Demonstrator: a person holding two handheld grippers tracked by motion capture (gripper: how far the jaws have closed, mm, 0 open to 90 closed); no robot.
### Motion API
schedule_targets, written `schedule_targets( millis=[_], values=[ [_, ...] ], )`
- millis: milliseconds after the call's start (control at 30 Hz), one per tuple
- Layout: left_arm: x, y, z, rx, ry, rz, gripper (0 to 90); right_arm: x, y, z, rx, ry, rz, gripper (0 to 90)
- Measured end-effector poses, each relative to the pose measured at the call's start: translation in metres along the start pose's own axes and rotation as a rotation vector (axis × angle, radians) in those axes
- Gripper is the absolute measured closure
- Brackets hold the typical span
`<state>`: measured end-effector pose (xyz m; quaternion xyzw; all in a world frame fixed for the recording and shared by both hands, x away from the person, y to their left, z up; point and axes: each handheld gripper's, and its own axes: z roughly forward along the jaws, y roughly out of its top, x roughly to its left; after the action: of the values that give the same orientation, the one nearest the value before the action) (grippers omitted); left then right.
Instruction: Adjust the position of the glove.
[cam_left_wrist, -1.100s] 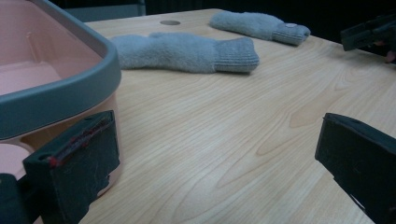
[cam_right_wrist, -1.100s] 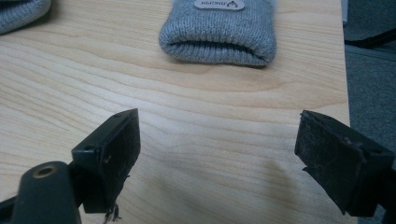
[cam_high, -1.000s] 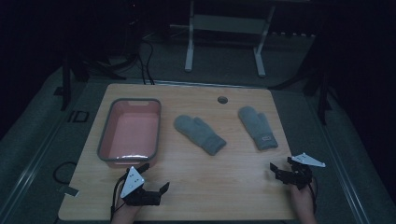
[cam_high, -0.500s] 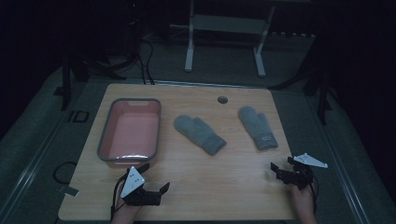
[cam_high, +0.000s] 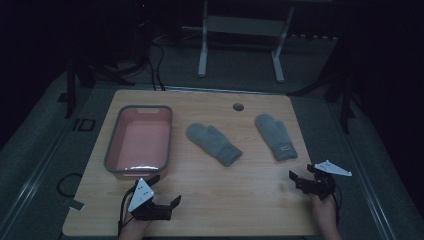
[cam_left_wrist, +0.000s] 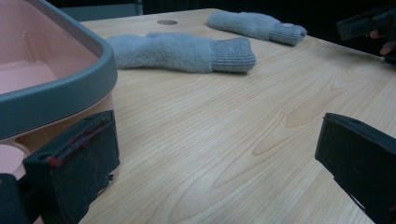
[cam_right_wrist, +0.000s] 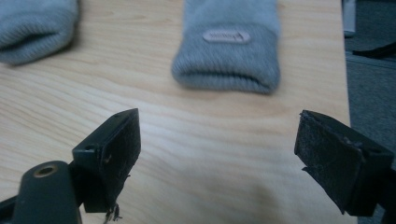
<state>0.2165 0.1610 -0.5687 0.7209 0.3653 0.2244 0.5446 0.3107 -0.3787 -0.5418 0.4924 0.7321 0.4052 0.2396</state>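
Two grey mittens lie flat on the wooden table. One mitten rests near the middle, its cuff toward me. The other mitten, with a small label on its cuff, lies to the right. A pink bin with a grey rim sits at the left and holds nothing. My left gripper is open near the front edge, just in front of the bin's near corner. My right gripper is open at the front right, a short way short of the labelled mitten's cuff.
A round cable hole is set in the table near its far edge. A white metal stand rises from the floor behind the table. Dark floor mats surround the table, whose right edge runs close to my right gripper.
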Motion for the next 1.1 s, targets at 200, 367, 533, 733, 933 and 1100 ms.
schedule_targets(
  millis=[200,367,533,733,933,1100],
  values=[
    [0.000,0.000,0.000,0.001,0.000,-0.002,0.1,0.008,0.024,0.002,-0.005,0.014,-0.053,14.8],
    [-0.001,0.000,-0.001,0.001,-0.003,-0.002,0.1,0.013,0.040,0.009,0.005,0.045,-0.077,14.8],
    [-0.001,-0.001,-0.002,0.000,0.005,-0.005,0.1,0.023,0.065,0.020,0.020,0.096,-0.122,13.9],
    [0.000,0.000,-0.002,0.002,0.001,-0.006,0.1,0.040,0.088,0.031,0.010,0.173,-0.128,13.5],
    [-0.001,0.000,-0.002,0.006,-0.001,-0.001,0.1,0.055,0.106,0.044,0.027,0.195,-0.184,14.2],
    [-0.002,0.000,-0.002,0.009,0.006,0.013,0.1,0.069,0.119,0.060,0.012,0.241,-0.201,14.1]
  ],
)
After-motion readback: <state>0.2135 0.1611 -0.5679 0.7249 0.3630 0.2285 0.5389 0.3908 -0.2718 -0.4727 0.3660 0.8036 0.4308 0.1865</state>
